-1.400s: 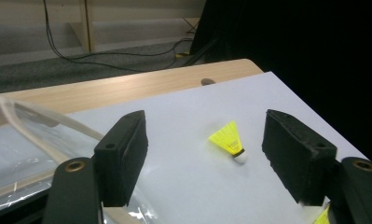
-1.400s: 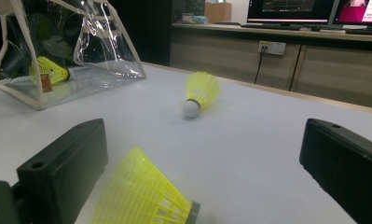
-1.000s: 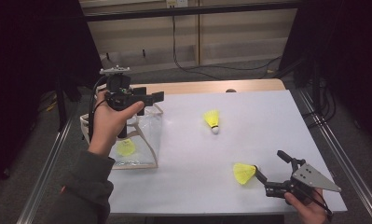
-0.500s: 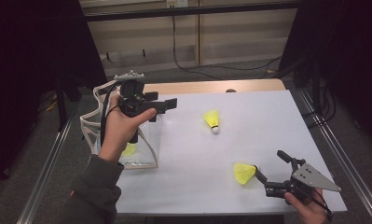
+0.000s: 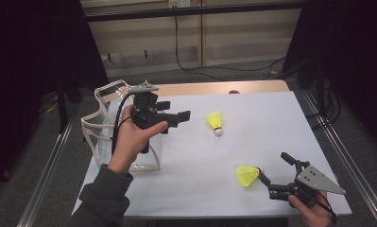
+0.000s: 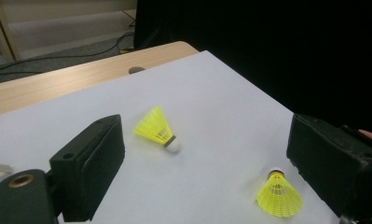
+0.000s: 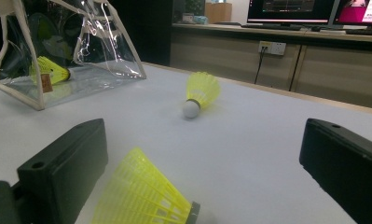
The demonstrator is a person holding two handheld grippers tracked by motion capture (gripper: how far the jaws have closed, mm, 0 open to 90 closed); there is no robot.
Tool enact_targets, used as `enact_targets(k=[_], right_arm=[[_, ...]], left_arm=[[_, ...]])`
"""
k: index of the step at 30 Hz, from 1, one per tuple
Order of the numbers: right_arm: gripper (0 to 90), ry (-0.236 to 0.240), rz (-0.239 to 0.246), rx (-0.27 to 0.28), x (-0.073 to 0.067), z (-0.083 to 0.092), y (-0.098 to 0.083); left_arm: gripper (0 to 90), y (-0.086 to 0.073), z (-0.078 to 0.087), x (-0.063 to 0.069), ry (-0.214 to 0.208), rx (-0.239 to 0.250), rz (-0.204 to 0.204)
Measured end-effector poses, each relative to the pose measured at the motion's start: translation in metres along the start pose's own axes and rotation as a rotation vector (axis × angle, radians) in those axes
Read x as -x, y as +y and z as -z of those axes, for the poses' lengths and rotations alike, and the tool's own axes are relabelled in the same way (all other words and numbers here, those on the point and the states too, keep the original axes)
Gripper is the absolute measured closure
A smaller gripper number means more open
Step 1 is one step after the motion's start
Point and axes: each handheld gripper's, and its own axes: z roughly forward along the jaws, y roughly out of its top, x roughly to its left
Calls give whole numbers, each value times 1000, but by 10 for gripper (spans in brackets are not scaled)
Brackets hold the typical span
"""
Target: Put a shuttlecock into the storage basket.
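Observation:
My left gripper (image 5: 174,111) hovers over the table's left part, just right of a clear bag (image 5: 103,130), and points at a yellow shuttlecock (image 5: 215,122) lying mid-table. Its jaws have just been opening and stand open with nothing between them. In the left gripper view both shuttlecocks lie beyond the gripper (image 6: 211,172): the near shuttlecock (image 6: 156,128) and the far shuttlecock (image 6: 279,198). My right gripper (image 5: 273,168) rests open at the front right. A second shuttlecock (image 7: 141,198) lies by its left jaw, untouched by the other jaw.
In the right gripper view the clear bag (image 7: 67,51) holds another yellow shuttlecock (image 7: 51,70). A wooden strip (image 5: 214,88) borders the white table top (image 5: 271,123) at the back. Metal rails run along both sides of the table.
My left hand has moved right and slightly down, away from the bag's mouth toward the middle shuttlecock. Its jaws look wider apart. The right gripper and both shuttlecocks on the table have stayed put.

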Motion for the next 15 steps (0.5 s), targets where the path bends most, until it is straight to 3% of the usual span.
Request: enact_targets(k=[15], right_arm=[[9,-2,2,1,0,0,0]], left_arm=[[105,-18,-17,11,-27,-5,-22]])
